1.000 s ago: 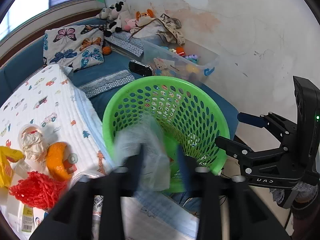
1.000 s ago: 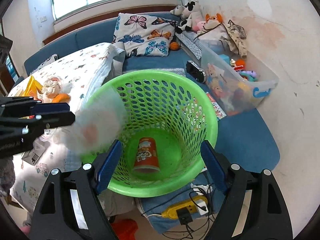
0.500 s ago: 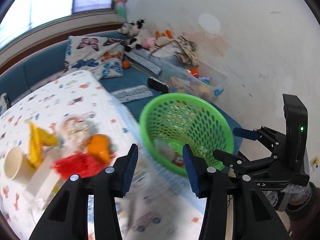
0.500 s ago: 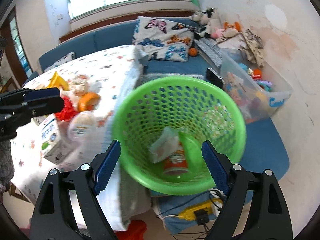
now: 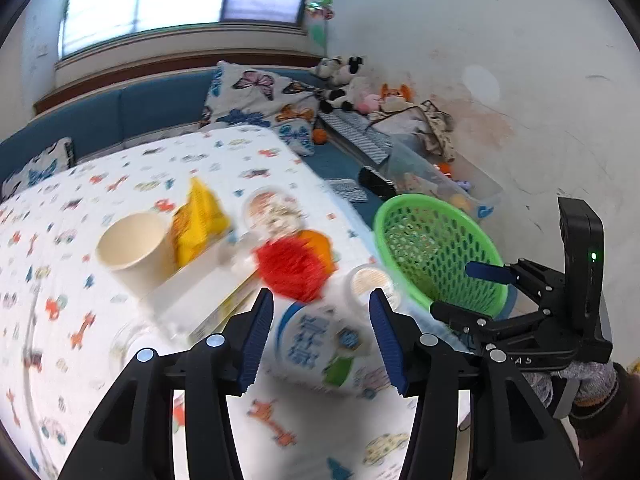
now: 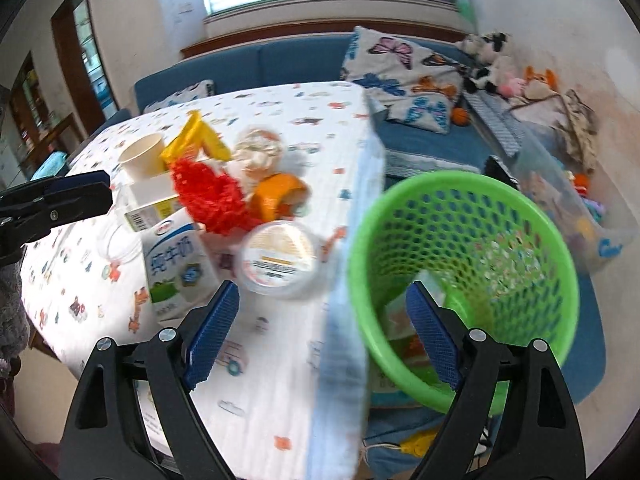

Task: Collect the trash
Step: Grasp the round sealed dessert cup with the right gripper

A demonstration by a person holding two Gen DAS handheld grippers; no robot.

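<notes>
both claws empty over the littered table, the milk carton dead ahead of the left one

left wrist view: the left gripper (image 5: 321,334) has its jaws opening at a middling gap with nothing pressed between the pads; the milk carton (image 5: 320,344) lies on the table (image 5: 60,280) just beyond the tips, framed by them, its long axis running away from the claw toward the red mesh net (image 5: 294,266). a round lidded tub (image 5: 370,282) sits ahead and to the right, the green basket (image 5: 436,248) farther right off the table edge.
right wrist view: the right gripper (image 6: 322,334) is opening wide and is empty. the carton (image 6: 176,264) lies ahead and left of it, the tub (image 6: 280,258) just ahead of its left finger, the basket (image 6: 464,276) ahead and right. by my reading the left claw is nearer the carton, the right nearer the tub.
</notes>
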